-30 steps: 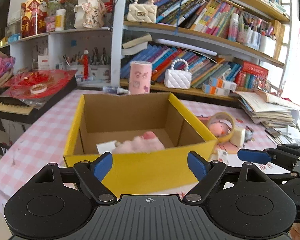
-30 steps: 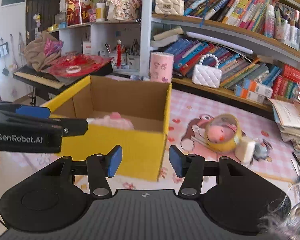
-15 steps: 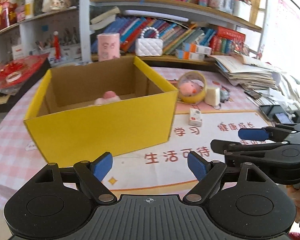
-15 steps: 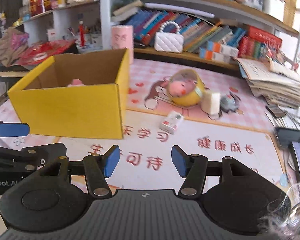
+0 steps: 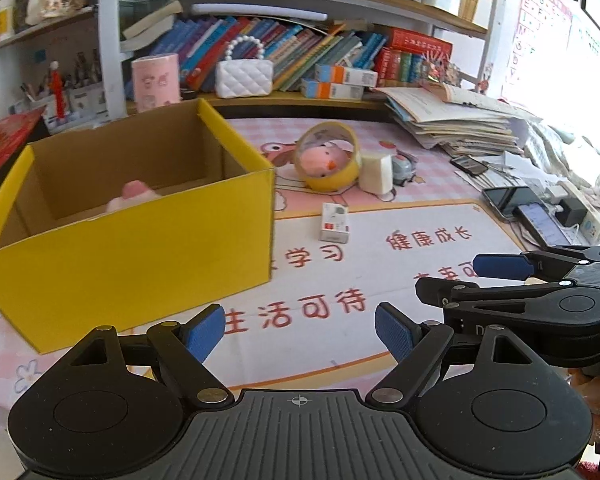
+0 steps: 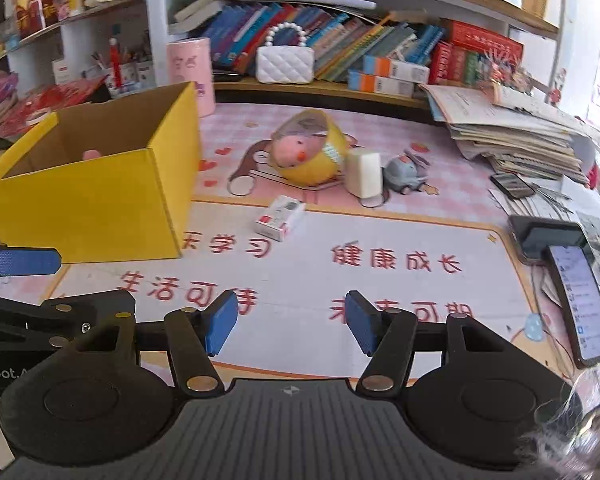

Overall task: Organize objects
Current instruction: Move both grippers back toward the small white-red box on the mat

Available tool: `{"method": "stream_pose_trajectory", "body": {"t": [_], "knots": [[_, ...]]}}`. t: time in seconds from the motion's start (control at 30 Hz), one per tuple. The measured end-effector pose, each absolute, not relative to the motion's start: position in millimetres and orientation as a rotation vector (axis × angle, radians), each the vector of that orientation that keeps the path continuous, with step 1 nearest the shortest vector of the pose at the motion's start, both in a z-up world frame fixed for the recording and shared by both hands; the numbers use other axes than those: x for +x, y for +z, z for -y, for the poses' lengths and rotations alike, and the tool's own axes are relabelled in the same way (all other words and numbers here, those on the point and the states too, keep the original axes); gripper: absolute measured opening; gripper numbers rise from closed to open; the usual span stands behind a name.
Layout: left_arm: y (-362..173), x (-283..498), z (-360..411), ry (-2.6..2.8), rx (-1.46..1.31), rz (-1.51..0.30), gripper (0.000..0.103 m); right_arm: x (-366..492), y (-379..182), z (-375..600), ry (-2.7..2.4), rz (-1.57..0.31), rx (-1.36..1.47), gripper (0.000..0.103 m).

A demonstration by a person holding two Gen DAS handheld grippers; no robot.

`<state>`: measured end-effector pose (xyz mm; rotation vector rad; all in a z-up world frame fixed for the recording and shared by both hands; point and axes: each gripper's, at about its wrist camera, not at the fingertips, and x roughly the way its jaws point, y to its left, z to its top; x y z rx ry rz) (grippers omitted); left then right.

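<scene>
The left gripper hangs with its blue pads spread wide over the printed mat, nothing between them and nothing touched. The right gripper also carries nothing: its jaws are opening, narrower than the left's, with only bare mat showing in the gap. Both point down at the table's near edge, side by side; the right one shows at the right edge of the left view. The yellow box stands open toward the table's left side, with a pink plush lying on its floor against the near wall. Still out on the table are a small white carton lying flat near the mat's far border, and, farther back toward the shelf edge, a yellow tape roll with a pink chick toy inside it, a white block just beside the roll, and a grey toy car touching the block's right side. A second ago both cameras sat close against the box, which filled the left view; since then both grippers have drawn back and swung right, the box has slid to the left, and the right jaws have widened.
</scene>
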<state>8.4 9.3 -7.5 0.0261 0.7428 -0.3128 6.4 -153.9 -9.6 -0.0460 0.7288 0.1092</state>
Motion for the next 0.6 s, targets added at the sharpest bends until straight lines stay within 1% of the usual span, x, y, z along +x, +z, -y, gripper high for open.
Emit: {"method": "stream_pose_trajectory", "body": {"t": [0.27, 0.6], "knots": [[-12.0, 23.8, 20.4, -0.364, 0.046, -0.759, 0.084, 15.1, -12.1, 179.8, 0.068, -0.741, -0.031, 0.059], [-18.6, 46.9, 60.1, -0.386, 0.054, -0.779, 0.084, 35.0, -16.0, 219.8, 0.038, -0.757, -0.02, 0.059]]}}
